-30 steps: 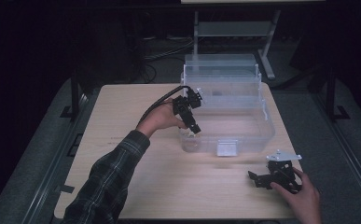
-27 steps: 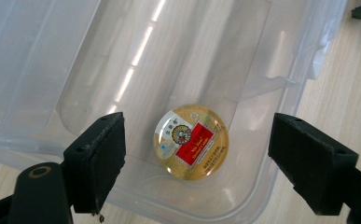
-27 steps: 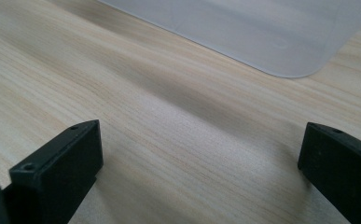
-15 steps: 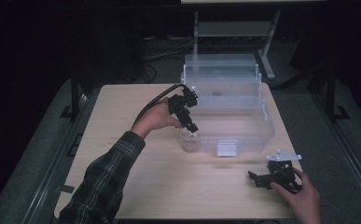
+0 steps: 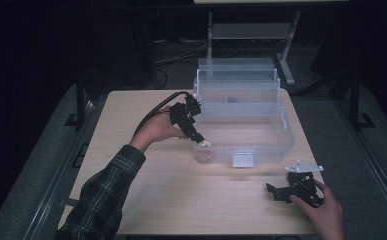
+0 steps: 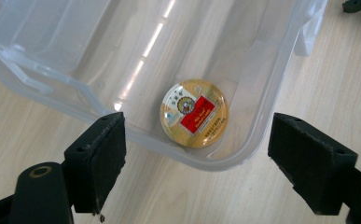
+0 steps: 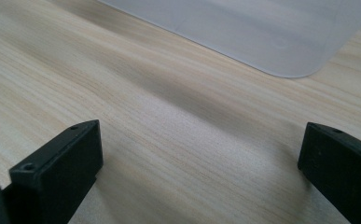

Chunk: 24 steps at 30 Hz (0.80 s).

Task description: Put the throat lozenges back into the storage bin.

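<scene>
A person is sitting at a pale wooden table (image 5: 146, 200), with both forearms coming in from the bottom edge. The left hand (image 5: 156, 130), in a plaid sleeve (image 5: 101, 195), is holding the left gripper (image 5: 199, 140) tilted downward over the near left corner of a clear plastic box (image 5: 276, 140), its tip hanging just above a small round object (image 5: 204, 145) lying inside that corner. The box's lid (image 5: 238, 80) is standing open behind it. The right hand (image 5: 323, 212) is resting the right gripper (image 5: 273, 191) on the table, well apart from the box.
</scene>
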### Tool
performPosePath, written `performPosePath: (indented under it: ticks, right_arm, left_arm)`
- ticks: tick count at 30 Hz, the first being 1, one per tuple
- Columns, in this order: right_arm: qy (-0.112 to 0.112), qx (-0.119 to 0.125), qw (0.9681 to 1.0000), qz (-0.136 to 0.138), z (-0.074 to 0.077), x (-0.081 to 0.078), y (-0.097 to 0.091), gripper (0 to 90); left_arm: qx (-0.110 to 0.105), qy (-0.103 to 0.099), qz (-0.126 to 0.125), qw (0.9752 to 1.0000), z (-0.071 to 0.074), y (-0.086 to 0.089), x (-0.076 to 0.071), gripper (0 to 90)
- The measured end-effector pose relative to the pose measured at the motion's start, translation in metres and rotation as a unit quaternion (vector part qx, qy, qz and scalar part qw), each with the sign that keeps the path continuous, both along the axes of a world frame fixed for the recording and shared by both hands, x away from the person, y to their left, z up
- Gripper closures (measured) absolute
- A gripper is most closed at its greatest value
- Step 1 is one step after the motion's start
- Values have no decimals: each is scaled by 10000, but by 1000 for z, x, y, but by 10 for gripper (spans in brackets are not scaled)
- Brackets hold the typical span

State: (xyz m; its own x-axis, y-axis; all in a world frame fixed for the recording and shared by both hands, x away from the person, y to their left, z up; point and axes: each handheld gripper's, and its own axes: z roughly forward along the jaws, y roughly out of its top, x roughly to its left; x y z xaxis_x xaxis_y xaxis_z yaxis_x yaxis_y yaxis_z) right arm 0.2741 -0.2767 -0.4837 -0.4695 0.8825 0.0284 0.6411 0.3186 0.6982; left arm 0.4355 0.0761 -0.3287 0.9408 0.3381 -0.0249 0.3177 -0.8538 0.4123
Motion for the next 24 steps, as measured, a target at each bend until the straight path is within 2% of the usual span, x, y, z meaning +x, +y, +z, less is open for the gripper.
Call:
performPosePath:
  ticks: [8,14,22,24]
  right_arm:
    - [0,0,10000,0,0,0,0,0]
    - [2,3,10000,1,0,0,0,0]
    - [-1,0,10000,-5,0,0,0,0]
    - [0,-3,10000,-3,0,0,0,0]
  left_arm:
    - [-99,-85,54,9999,4,10,-5,186]
    - [-111,-102,119,9998,2,18,-10,180]
    - [-212,-183,331,9991,1,33,-18,130]
    - [-325,-167,431,9984,0,38,-20,129]
